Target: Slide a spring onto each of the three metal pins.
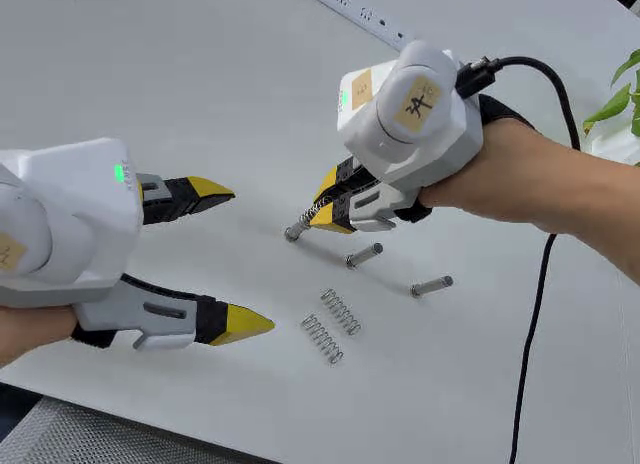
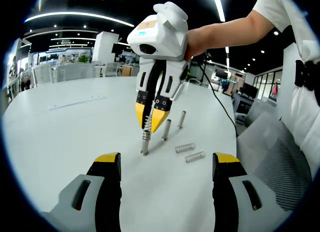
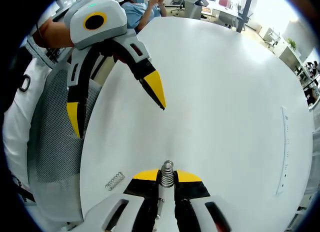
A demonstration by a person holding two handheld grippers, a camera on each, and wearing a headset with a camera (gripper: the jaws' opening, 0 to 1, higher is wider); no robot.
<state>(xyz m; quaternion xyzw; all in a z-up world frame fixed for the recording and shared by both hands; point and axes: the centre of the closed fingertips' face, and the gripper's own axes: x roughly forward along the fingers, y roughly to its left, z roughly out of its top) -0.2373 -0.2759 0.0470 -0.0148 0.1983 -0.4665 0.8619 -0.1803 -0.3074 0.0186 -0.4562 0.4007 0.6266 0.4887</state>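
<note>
Gripping a coiled steel-wire spring (image 3: 167, 173) between closed yellow tips, the right gripper (image 1: 312, 219) holds its lower end at the top of the first grey metal pin (image 1: 293, 232), mid-desk. By my reading, no pin is finished. Two smooth cylindrical pins (image 1: 364, 255) (image 1: 431, 285) stand bare. Two loose ridged springs (image 1: 340, 311) (image 1: 322, 338) lie nearer the matte white desk's (image 1: 150, 64) near edge. The left gripper (image 1: 250, 259) hovers, jaws apart.
</note>
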